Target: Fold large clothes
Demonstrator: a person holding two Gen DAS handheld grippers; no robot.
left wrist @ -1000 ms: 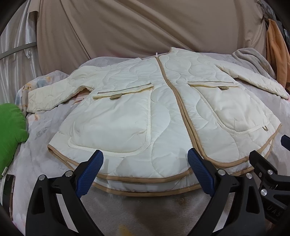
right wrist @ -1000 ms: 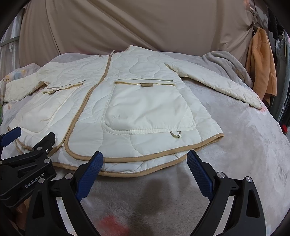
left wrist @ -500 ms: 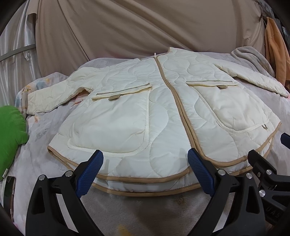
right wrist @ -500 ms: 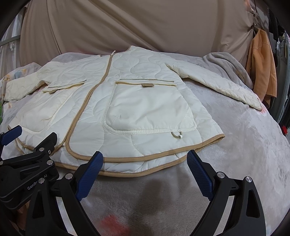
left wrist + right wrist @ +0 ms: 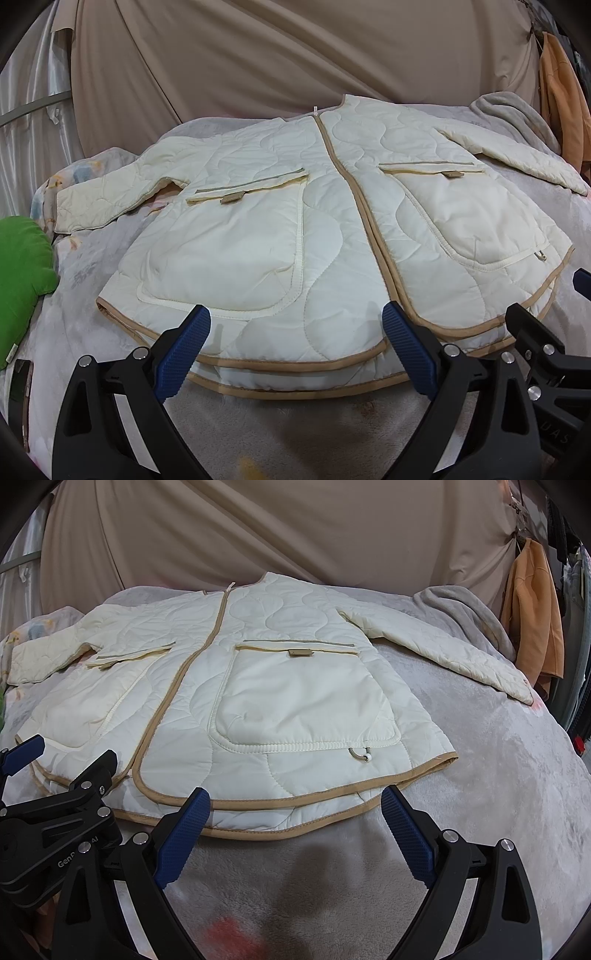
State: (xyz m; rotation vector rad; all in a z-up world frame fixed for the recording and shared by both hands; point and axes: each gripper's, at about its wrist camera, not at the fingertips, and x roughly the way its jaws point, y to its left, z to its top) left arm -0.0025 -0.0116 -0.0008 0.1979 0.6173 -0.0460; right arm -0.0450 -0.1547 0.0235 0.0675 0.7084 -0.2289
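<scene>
Cream quilted jacket [image 5: 295, 221] lies flat mid-frame; my left tongs [image 5: 295, 343] and right tongs [image 5: 295, 823] both gape at its hem, bottom of frame.

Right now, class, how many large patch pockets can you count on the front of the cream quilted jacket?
2: the left pocket and the right pocket, one on each side of the tan-trimmed front opening. No others show.

Cream quilted jacket [image 5: 332, 236] with tan trim, zipped, front up, flat on the bed, sleeves outspread.
</scene>
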